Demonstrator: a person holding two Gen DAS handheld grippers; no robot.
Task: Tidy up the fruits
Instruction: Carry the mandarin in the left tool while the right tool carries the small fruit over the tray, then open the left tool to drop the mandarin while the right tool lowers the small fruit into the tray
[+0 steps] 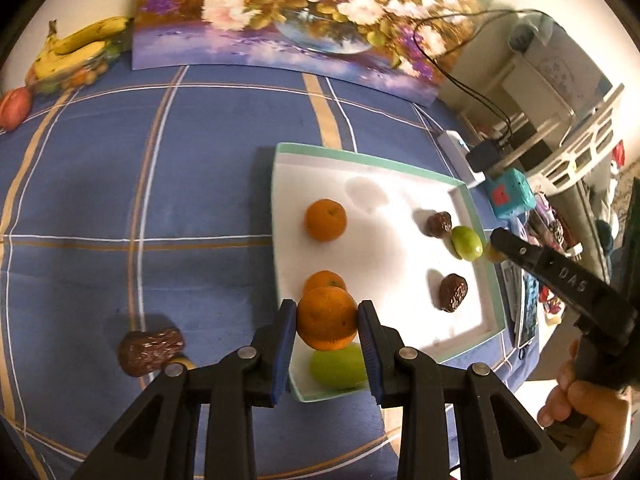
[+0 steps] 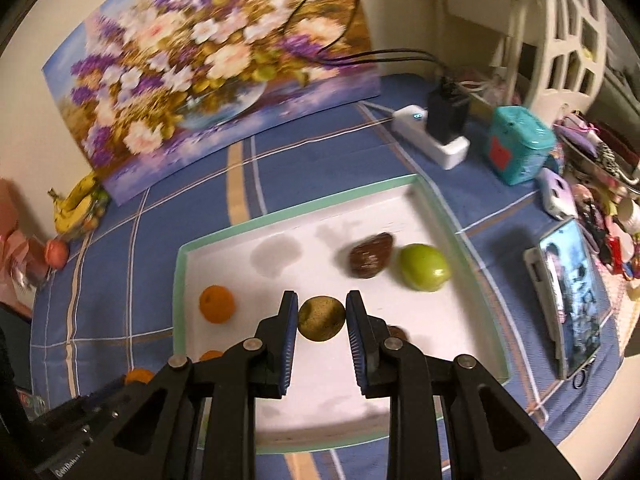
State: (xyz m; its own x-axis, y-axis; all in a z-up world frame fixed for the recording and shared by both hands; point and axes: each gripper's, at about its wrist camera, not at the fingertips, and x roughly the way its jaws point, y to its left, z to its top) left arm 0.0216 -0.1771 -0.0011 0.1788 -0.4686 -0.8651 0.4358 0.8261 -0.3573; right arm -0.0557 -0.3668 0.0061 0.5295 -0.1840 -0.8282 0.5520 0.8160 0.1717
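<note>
Here both claws are loaded over the white tray [image 1: 472,196], which sits toward the right side of the table [image 1: 120,184] on a blue checked cloth. The left claw [image 1: 327,322] is clamped on an orange [image 1: 326,318], held above the tray's near-left corner, where a green fruit [image 1: 340,366] lies directly beneath it and a second orange [image 1: 324,282] sits just behind. The right claw [image 2: 322,318] is closed on a small brownish-green round fruit [image 2: 322,319], carried over the middle of the tray.

Already in the tray are a third orange [image 1: 325,220] by the left edge, two dark brown wrinkled fruits [image 1: 453,293], and a green apple-like fruit [image 2: 424,267] close to the right rim. One more dark fruit [image 1: 150,351] lies on the cloth outside the tray, near the table's front edge.

The main risk, as I judge it, is rolling: these round fruits would likely run across the smooth tray floor if let go from a height, scattering the groups. Dropping the orange where it hangs would land it on the green fruit. The two claws are also close together, so a careless crossing could knock one fruit loose. The pads grip the small fruit only at its sides, which may slip.
</note>
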